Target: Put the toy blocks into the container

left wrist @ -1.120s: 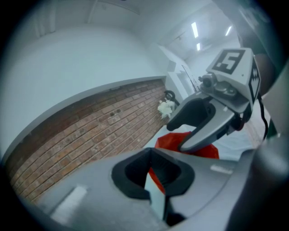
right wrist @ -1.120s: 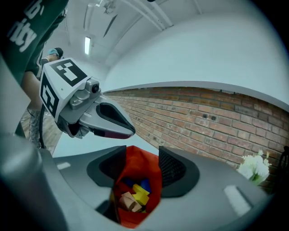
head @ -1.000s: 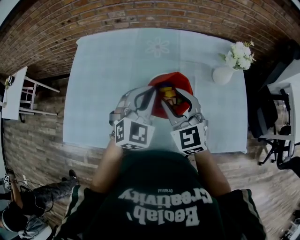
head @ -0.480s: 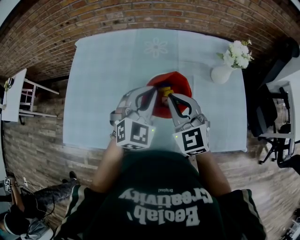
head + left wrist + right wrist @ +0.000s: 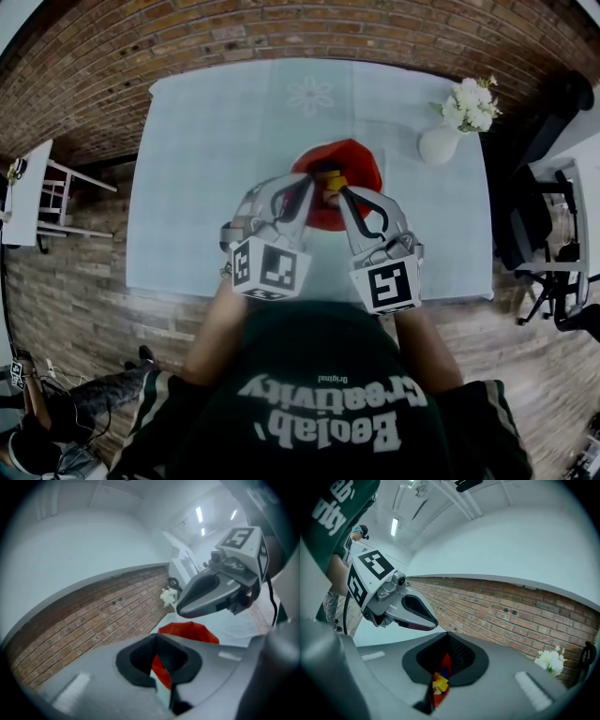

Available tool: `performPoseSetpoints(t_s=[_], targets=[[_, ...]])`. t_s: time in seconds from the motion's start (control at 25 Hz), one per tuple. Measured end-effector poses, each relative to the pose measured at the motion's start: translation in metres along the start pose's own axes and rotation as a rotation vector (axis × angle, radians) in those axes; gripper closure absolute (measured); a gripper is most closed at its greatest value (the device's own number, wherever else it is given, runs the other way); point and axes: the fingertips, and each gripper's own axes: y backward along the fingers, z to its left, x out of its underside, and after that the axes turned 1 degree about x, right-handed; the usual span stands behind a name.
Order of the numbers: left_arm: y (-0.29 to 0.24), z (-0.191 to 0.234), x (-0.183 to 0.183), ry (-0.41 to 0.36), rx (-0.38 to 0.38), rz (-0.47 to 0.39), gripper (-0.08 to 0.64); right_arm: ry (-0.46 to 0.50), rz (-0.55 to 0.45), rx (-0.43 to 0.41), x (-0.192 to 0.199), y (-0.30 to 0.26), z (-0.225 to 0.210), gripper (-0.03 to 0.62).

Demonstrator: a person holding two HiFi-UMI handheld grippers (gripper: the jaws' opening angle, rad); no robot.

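A red container (image 5: 362, 167) stands mid-table on the pale blue cloth, with coloured toy blocks (image 5: 328, 176) inside. Both grippers hang over its near rim, side by side. The left gripper (image 5: 307, 182) is shut and empty; in its own view the left gripper (image 5: 161, 670) shows only a thin slit, with the red container (image 5: 188, 631) beyond. The right gripper (image 5: 336, 193) is shut too, with nothing held. Through the slit of the right gripper (image 5: 440, 677) I see yellow, blue and red blocks (image 5: 439, 683) lying below in the container.
A white vase (image 5: 441, 147) with white flowers (image 5: 472, 105) stands at the table's far right, a little beyond the container. A brick wall runs behind the table. Chairs stand on the floor at both sides. The table's near edge is just below the grippers' marker cubes.
The right gripper's jaws, open over the container a second ago, have shut with nothing in them, and that hand has drawn slightly back and up. The left gripper has kept still.
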Motion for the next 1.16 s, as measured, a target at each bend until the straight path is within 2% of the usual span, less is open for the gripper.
performPoseSetpoints(t_s=[0.24,1.16], targets=[[0.003,-0.007,-0.002,0.003,0.007,-0.011,0.557,0.018,0.015,0.023,0.0,0.008,0.001,0.586],[0.009,-0.015,0.001,0.0,0.02,-0.005,0.557,0.008,0.025,0.026,0.006,0.012,0.01,0.586]])
